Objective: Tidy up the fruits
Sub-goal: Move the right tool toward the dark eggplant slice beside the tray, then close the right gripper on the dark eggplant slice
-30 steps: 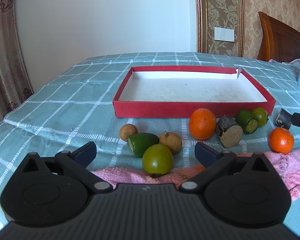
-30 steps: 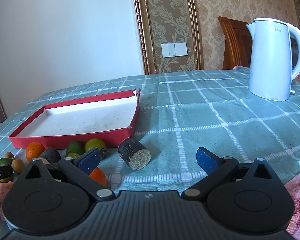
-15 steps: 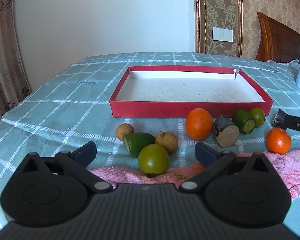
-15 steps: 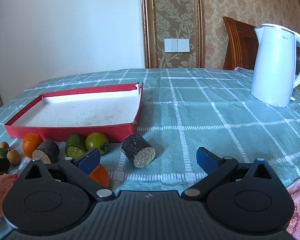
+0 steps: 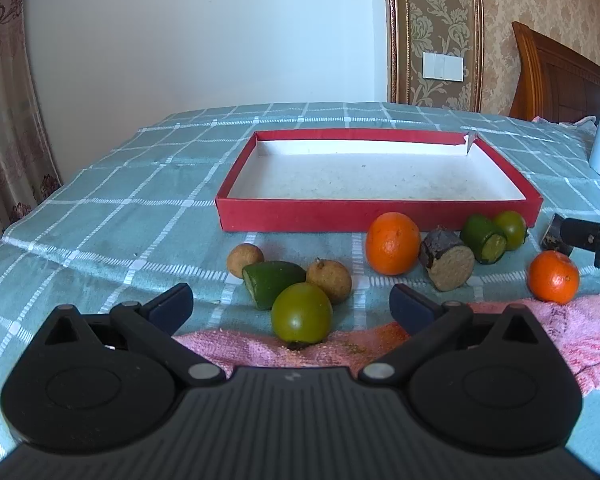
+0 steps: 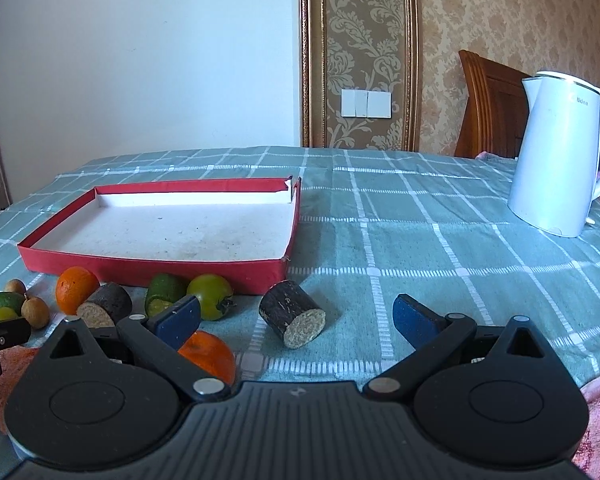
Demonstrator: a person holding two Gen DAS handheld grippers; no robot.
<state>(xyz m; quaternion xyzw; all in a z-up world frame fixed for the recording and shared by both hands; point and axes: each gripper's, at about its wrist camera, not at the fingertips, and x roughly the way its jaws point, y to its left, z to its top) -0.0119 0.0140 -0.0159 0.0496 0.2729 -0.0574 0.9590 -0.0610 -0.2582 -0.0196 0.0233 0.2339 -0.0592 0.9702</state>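
Observation:
A shallow red box (image 5: 376, 220) (image 6: 156, 270) with a white floor lies on the checked tablecloth. Fruit is scattered in front of it: a green round fruit (image 5: 301, 312), a cut green piece (image 5: 274, 282), two brown longans (image 5: 328, 280), an orange (image 5: 393, 249), a dark cut stub (image 5: 446, 266), a small orange (image 5: 553, 277). My left gripper (image 5: 292, 304) is open, its fingers either side of the green round fruit without touching. My right gripper (image 6: 296, 318) is open just short of a second dark stub (image 6: 294, 318); its left finger hides part of the small orange (image 6: 208, 356).
A white electric kettle (image 6: 556, 156) stands at the back right of the table. A pink towel (image 5: 540, 332) lies along the near edge. A wooden chair back (image 6: 488, 108) is behind the table. Bare cloth (image 6: 440, 240) stretches right of the box.
Both grippers have swung slightly to the right, so the fruit and box have slid left in the views. Both stay open and nothing was picked up.

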